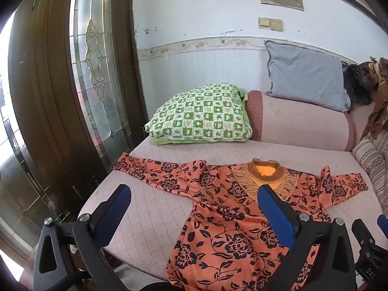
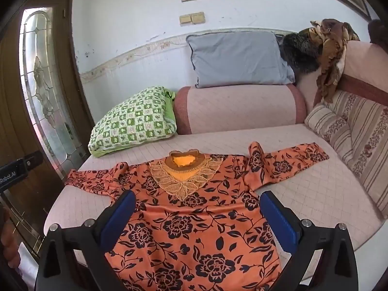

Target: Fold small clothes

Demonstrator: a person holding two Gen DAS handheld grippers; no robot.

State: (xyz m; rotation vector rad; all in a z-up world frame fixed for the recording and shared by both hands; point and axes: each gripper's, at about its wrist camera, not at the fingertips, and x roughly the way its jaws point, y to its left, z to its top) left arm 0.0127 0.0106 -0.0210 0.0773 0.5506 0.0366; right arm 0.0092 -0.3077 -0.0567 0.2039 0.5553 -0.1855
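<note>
Orange long-sleeved top with a black flower print and a lacy yellow collar [image 1: 225,220], spread flat and face up on the pink quilted sofa seat [image 1: 145,208], filling the lower middle of both views, collar toward the back, hem toward the cameras. Both sleeves stretched out sideways, one reaching toward the left of the frame near the dark wooden door with the leaded glass panel [image 1: 92,55], the other toward the striped cushion [image 2: 351,135] on the right, a bit rumpled at the shoulder. Left gripper [image 1: 194,202] at the bottom of the left wrist view, blue-padded jaws spread as wide as they go, nothing between them, hovering over the top's left side and bare seat. Right gripper [image 2: 197,208] same deal in the right wrist view: wide open, empty, framing the chest of the top, tilted down toward it. Further back, green and white checked pillow [image 1: 201,114] beside a pink bolster [image 2: 240,106], grey pillow [image 2: 237,58] leaning on the white wall above, brown crumpled cloth [image 2: 329,55] draped over the sofa arm at upper right.
</note>
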